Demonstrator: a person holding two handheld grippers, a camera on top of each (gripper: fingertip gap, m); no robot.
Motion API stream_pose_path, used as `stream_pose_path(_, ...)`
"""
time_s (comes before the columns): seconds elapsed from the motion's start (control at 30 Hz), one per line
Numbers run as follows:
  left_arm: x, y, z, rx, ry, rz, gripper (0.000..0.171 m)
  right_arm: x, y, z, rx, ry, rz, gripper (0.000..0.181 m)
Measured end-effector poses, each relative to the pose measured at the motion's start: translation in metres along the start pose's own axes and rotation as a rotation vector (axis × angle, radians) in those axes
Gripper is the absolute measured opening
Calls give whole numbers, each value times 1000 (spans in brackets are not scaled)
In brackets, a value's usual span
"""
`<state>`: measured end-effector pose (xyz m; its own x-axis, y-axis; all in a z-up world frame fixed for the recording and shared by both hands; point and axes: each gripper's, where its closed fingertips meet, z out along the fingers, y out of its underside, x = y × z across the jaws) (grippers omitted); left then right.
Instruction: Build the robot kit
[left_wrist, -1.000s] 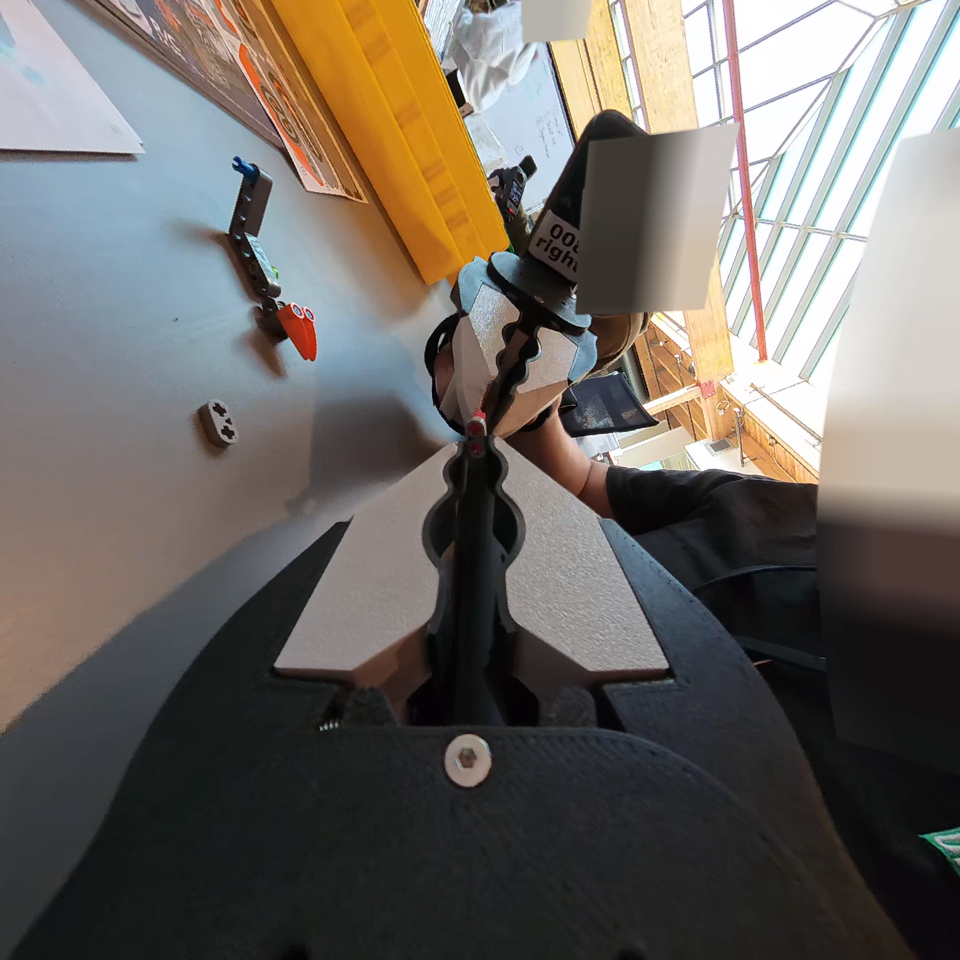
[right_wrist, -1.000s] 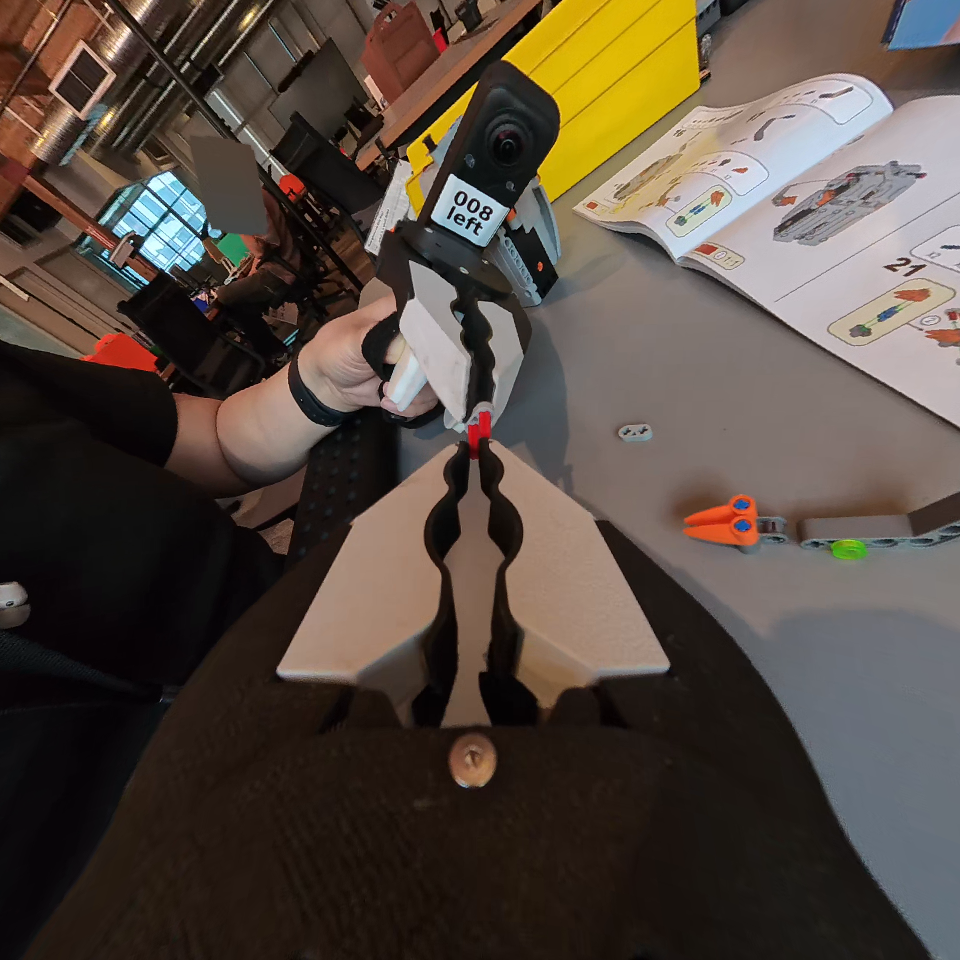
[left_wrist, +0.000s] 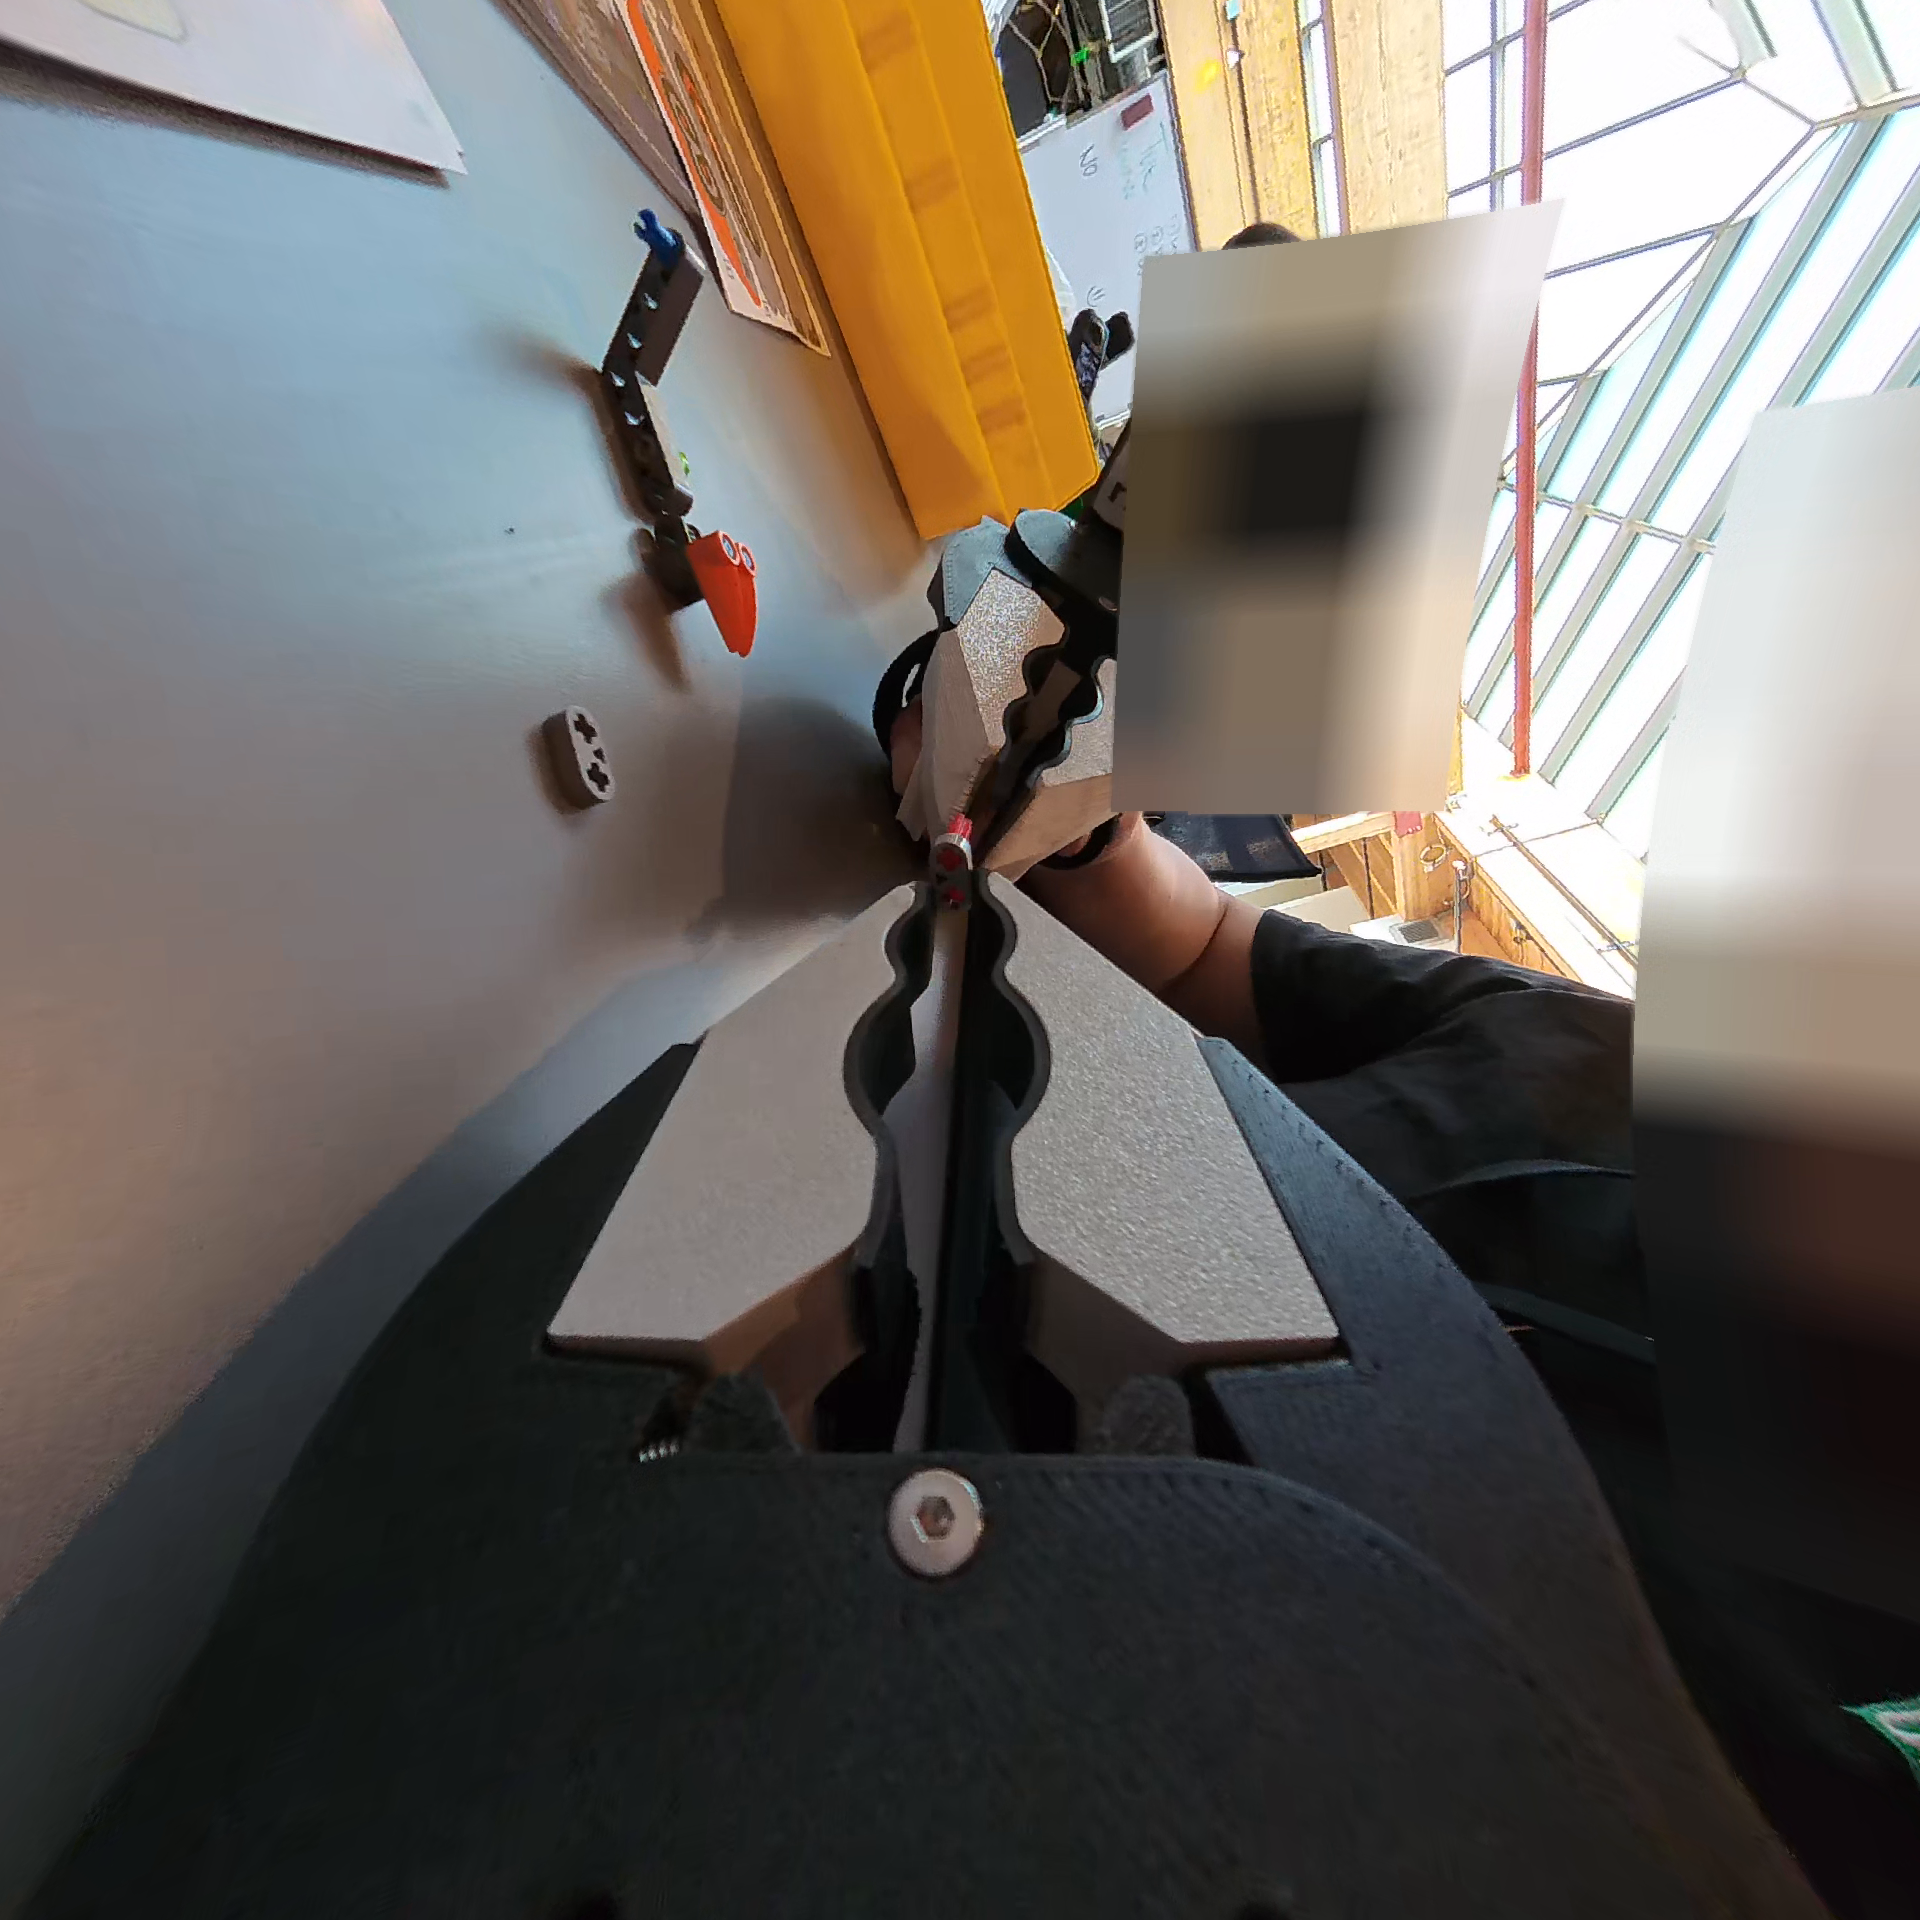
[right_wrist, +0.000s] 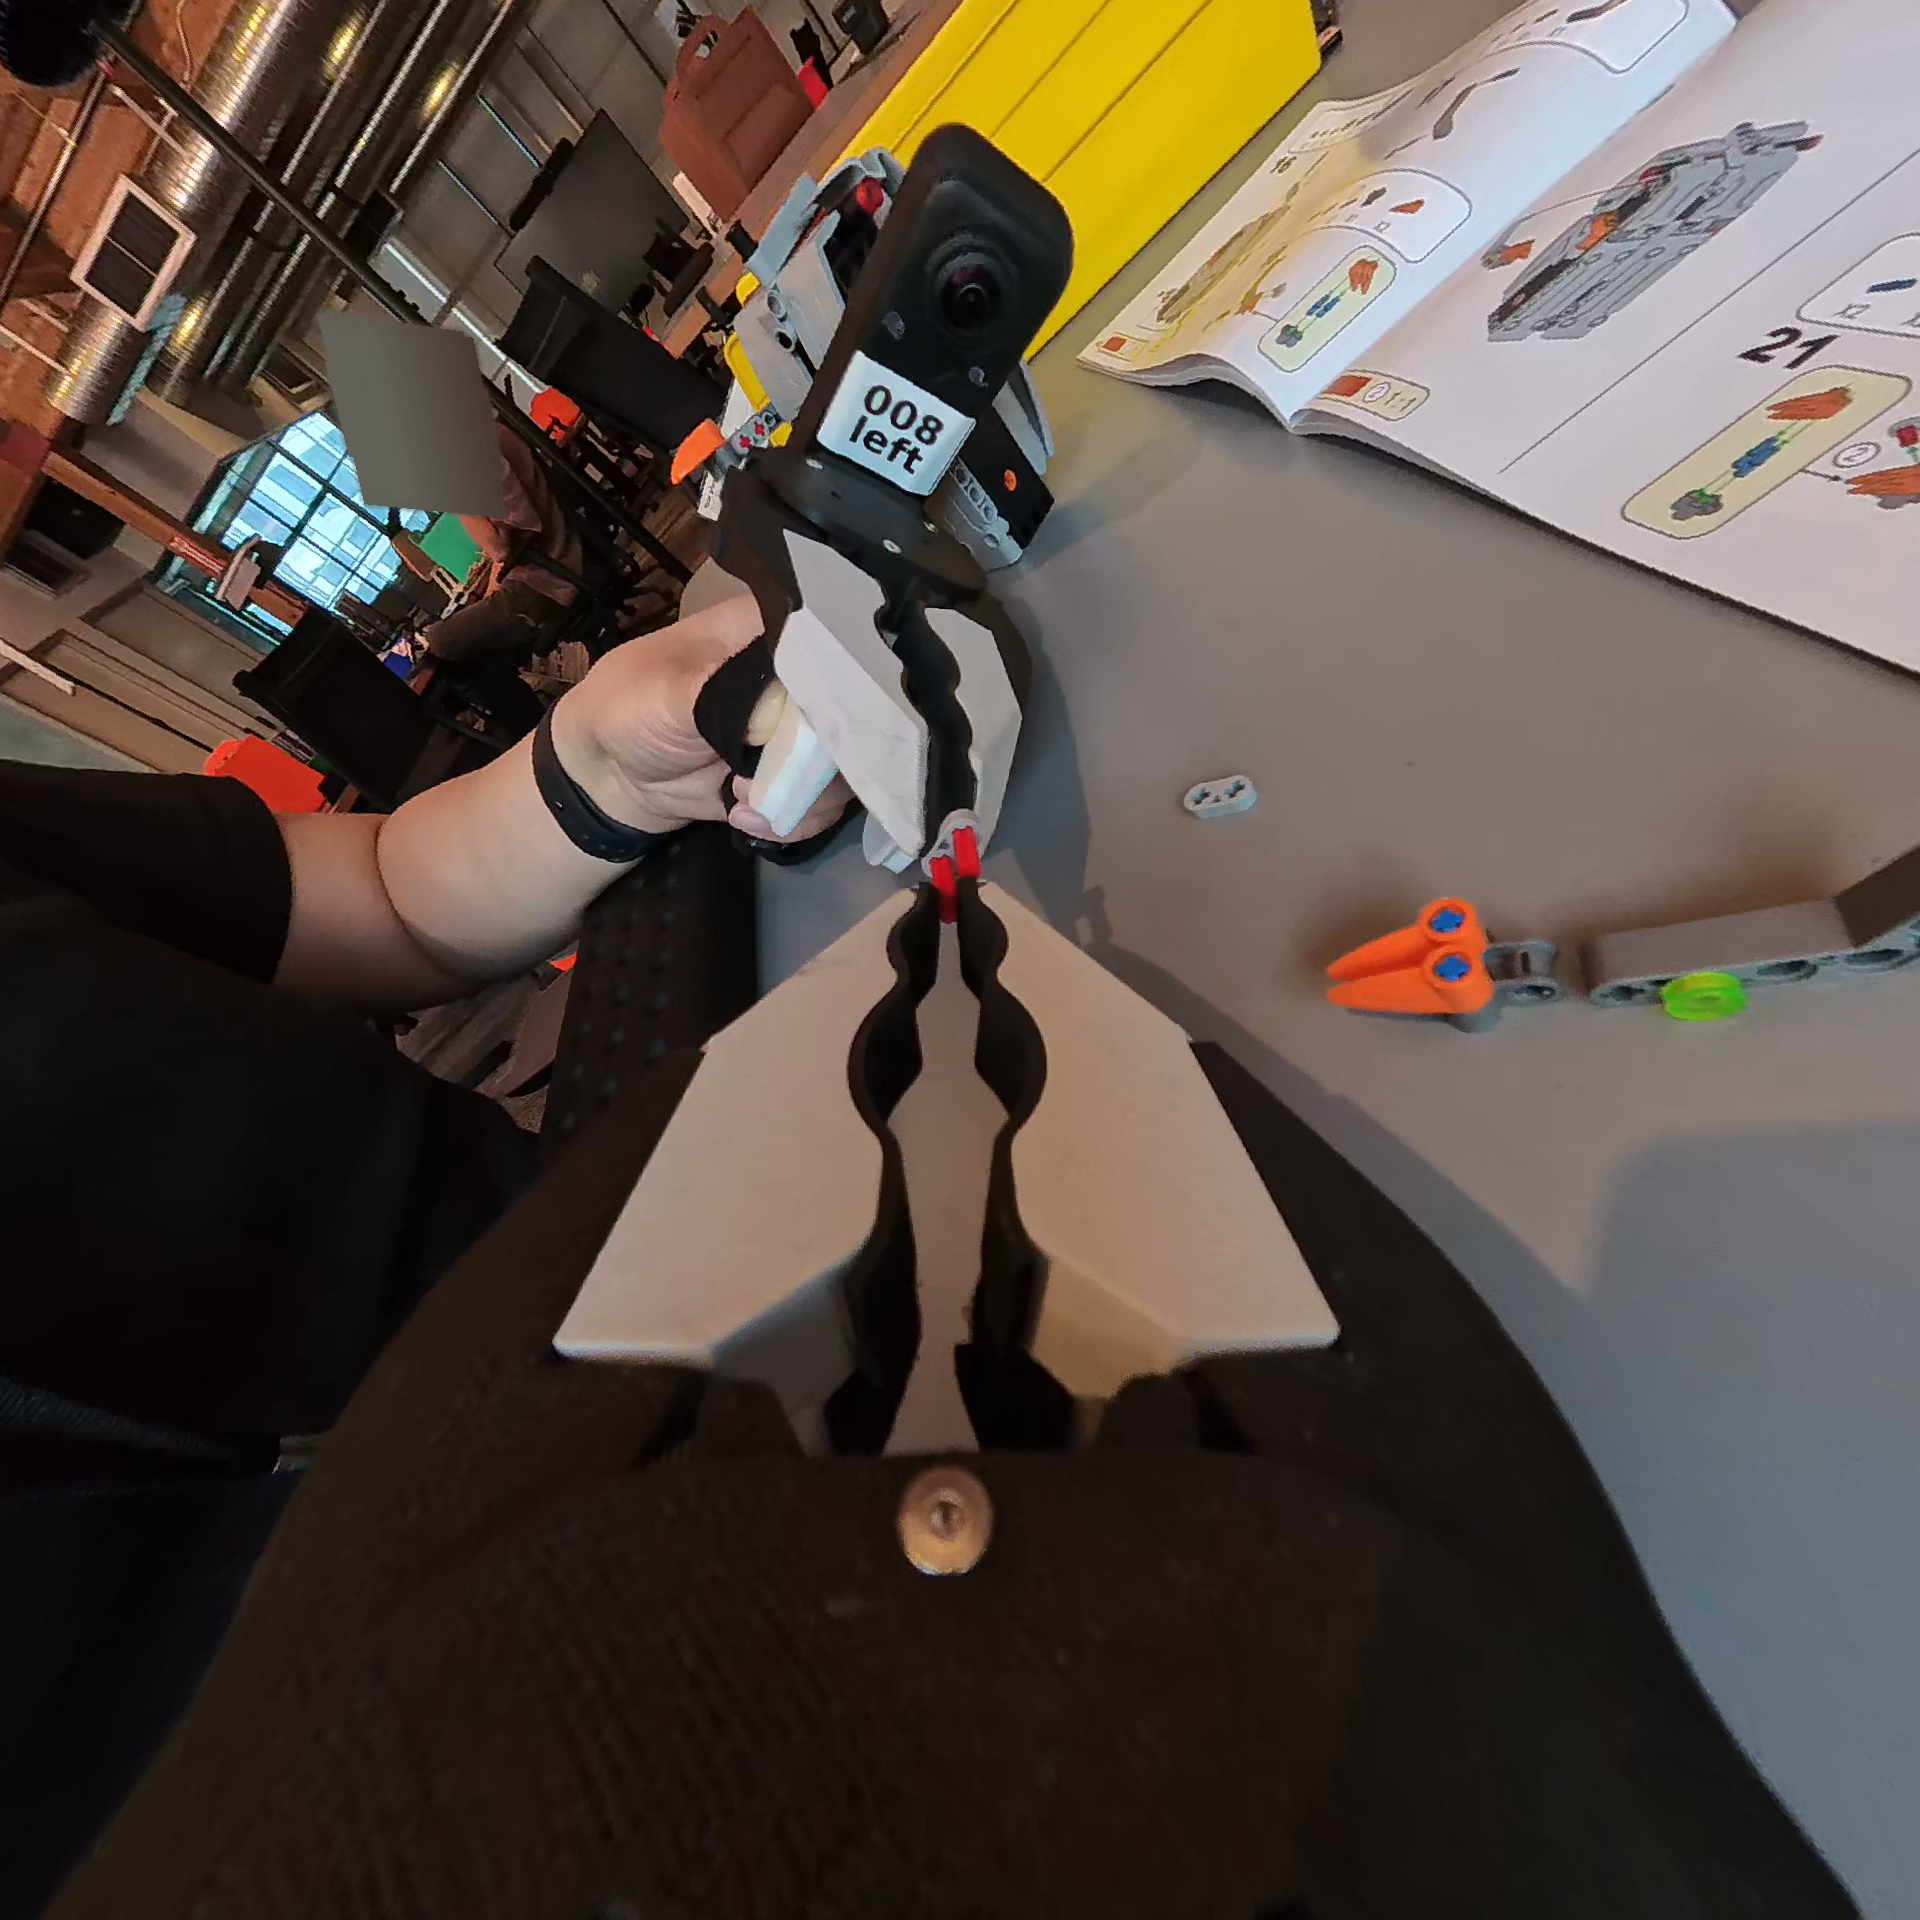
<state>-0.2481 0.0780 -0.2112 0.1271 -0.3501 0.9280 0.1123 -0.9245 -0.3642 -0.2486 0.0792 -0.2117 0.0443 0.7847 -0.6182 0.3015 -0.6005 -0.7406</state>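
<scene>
Left wrist view: the left gripper (left_wrist: 951, 896) has its fingers pressed together on a small red piece (left_wrist: 950, 888) at their tips; the right gripper (left_wrist: 977, 821) meets it tip to tip, pinching a red-and-grey pin (left_wrist: 954, 840); on the grey table (left_wrist: 260, 623) nearby lie a grey two-hole connector (left_wrist: 584, 757) and an orange-tipped assembly (left_wrist: 717, 582).

Right wrist view: the right gripper (right_wrist: 948, 902) is clamped on the red pin (right_wrist: 948, 883); the left gripper (right_wrist: 951, 831) touches it from above; an open instruction booklet (right_wrist: 1558, 312) and a yellow bin (right_wrist: 1091, 114) lie beyond.
</scene>
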Motion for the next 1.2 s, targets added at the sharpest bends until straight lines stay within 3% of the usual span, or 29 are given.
stream_pose_path(0.7, -10, 6, 5, -49, -62, -9, 5, 3, 2, 3, -8, 20, 19, 4)
stream_pose_path(0.9, -7, 1, 4, -18, -21, -43, 5, 2, -3, 1, 13, 2, 13, 4)
stream_pose_path(1.1, -1, -5, 1, 23, 45, -87, 6, -3, -14, 0, 67, 73, -202, 21)
stream_pose_path(1.2, 3, -8, -1, 42, 79, -106, 5, -6, -18, 0, 80, 128, -344, 22)
